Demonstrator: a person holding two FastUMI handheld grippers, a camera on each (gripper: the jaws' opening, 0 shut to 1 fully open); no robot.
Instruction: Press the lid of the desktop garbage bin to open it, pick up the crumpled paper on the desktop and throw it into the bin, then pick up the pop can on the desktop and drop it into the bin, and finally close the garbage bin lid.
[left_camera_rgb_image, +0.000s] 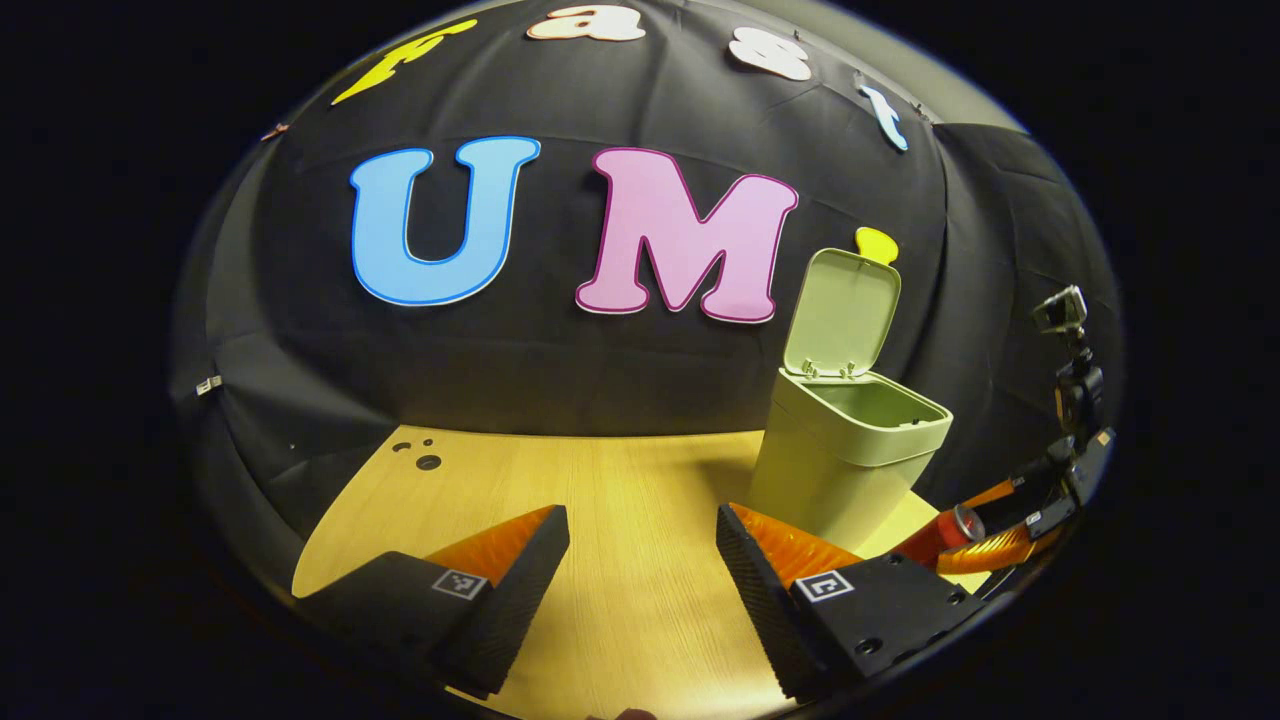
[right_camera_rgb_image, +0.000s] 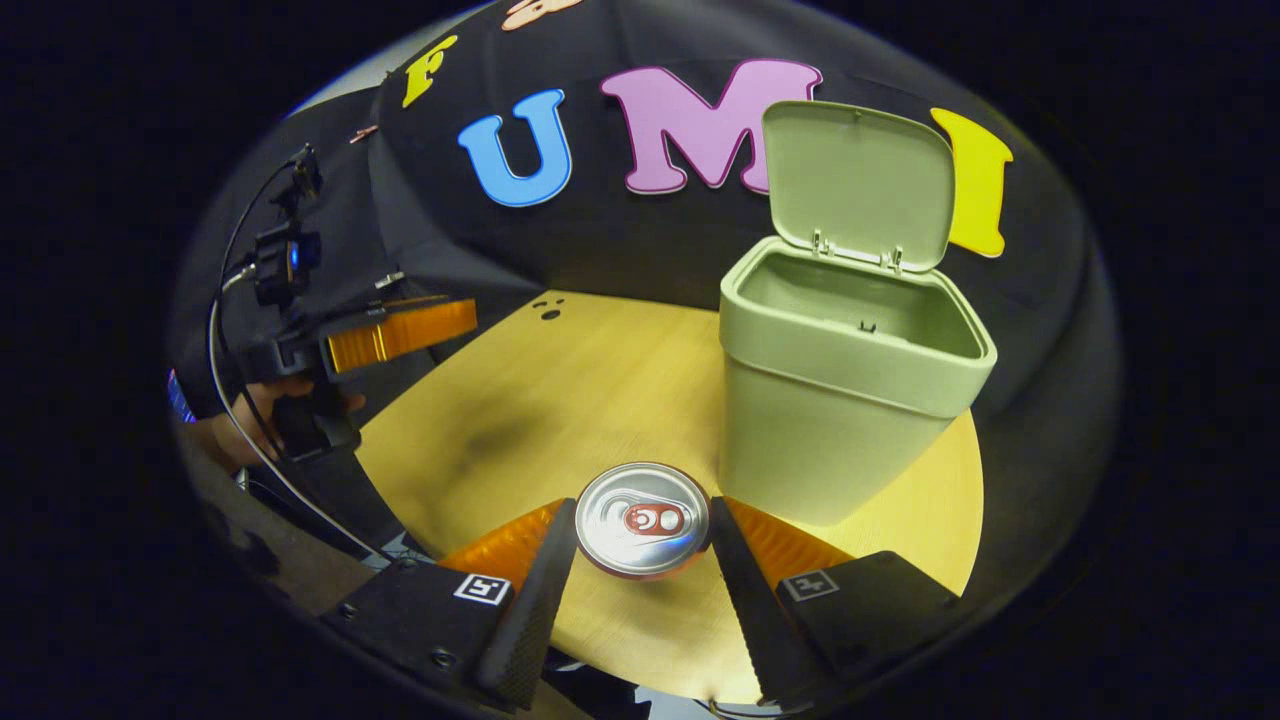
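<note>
The pale green bin (right_camera_rgb_image: 830, 420) stands on the wooden table (right_camera_rgb_image: 560, 400) with its lid (right_camera_rgb_image: 860, 180) swung up and open. My right gripper (right_camera_rgb_image: 643, 512) is shut on the pop can (right_camera_rgb_image: 643, 520); I look down on its silver top, just left of the bin's base. In the left gripper view the bin (left_camera_rgb_image: 840, 470) is at the right with its lid (left_camera_rgb_image: 840, 310) upright, and beyond it the right gripper (left_camera_rgb_image: 990, 540) holds the red can (left_camera_rgb_image: 955, 525). My left gripper (left_camera_rgb_image: 640, 560) hangs open over bare table, nothing between its fingers.
In the right gripper view a hand (right_camera_rgb_image: 250, 430) holds the left gripper (right_camera_rgb_image: 400, 335) off the table's left edge, with a cable trailing below it. Small dark holes (left_camera_rgb_image: 428, 460) mark the table's far left corner. The black cloth wall stands close behind the bin.
</note>
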